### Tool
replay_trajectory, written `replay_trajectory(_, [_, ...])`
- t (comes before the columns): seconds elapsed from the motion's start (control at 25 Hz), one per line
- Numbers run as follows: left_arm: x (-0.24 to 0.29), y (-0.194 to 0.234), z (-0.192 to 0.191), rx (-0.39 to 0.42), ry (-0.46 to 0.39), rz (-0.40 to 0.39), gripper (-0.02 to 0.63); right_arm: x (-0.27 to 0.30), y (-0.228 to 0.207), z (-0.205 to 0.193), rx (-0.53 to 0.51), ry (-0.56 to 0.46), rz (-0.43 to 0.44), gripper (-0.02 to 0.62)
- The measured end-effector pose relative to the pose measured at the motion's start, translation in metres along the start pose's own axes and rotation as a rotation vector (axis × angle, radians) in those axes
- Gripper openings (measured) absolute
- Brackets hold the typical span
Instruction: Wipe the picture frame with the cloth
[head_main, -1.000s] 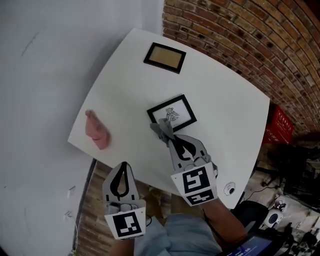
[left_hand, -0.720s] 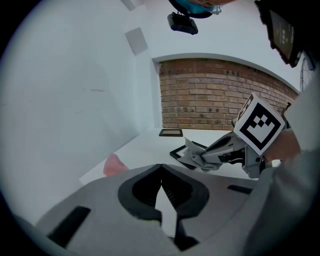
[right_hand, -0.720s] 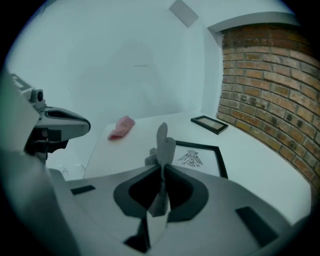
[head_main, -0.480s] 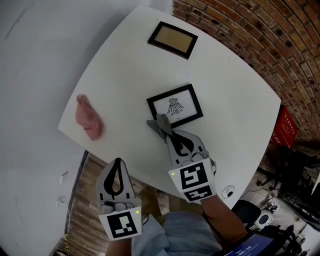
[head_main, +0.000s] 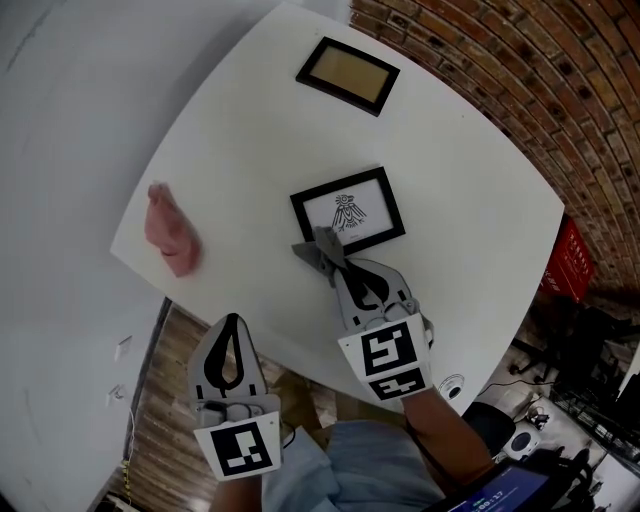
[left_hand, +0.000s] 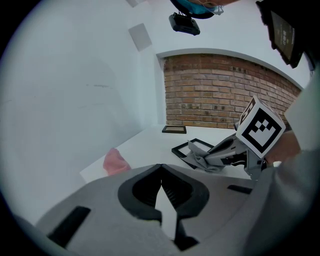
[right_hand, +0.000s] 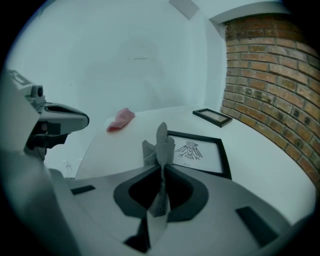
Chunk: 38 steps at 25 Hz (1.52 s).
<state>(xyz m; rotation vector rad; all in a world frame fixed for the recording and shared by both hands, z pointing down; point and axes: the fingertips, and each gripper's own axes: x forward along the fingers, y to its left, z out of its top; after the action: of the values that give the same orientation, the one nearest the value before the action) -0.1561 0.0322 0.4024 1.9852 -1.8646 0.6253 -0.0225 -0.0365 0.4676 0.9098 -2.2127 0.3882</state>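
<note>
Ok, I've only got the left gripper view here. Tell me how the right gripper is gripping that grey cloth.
Observer: In its own view, the right gripper has its jaws shut on the grey cloth, with a tuft standing up past the tips.
Operator: Now tell me what's in the picture frame.
Observer: The picture frame holds a small bird-like drawing on white.
Operator: And place my left gripper.
Observer: In the head view, the left gripper has its tips at the table's near edge, with its body off the table over the wooden floor.
</note>
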Motion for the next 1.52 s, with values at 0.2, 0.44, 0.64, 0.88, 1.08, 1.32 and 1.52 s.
replay_trajectory(0.2, [0.001, -0.004, 0.0, 0.003, 0.006, 0.0, 0.009, -0.002, -0.006, -0.003, 0.007, 0.001, -0.006, 0.026])
replay_trajectory(0.44, [0.005, -0.01, 0.003, 0.01, 0.007, -0.007, 0.009, -0.005, -0.016, -0.006, 0.016, 0.002, -0.015, 0.026])
replay_trajectory(0.64, [0.009, -0.017, 0.005, 0.021, 0.011, -0.019, 0.009, -0.008, -0.026, -0.008, 0.025, 0.003, -0.029, 0.026])
replay_trajectory(0.88, [0.015, -0.024, 0.008, 0.033, 0.014, -0.028, 0.009, -0.011, -0.041, -0.013, 0.04, 0.006, -0.047, 0.026])
replay_trajectory(1.08, [0.017, -0.029, 0.01, 0.042, 0.013, -0.036, 0.009, -0.014, -0.049, -0.015, 0.046, 0.004, -0.06, 0.026])
replay_trajectory(1.32, [0.019, -0.035, 0.012, 0.049, 0.012, -0.046, 0.009, -0.018, -0.058, -0.019, 0.053, 0.007, -0.075, 0.026])
replay_trajectory(1.52, [0.022, -0.041, 0.015, 0.057, 0.009, -0.053, 0.009, -0.021, -0.067, -0.022, 0.062, 0.008, -0.09, 0.026])
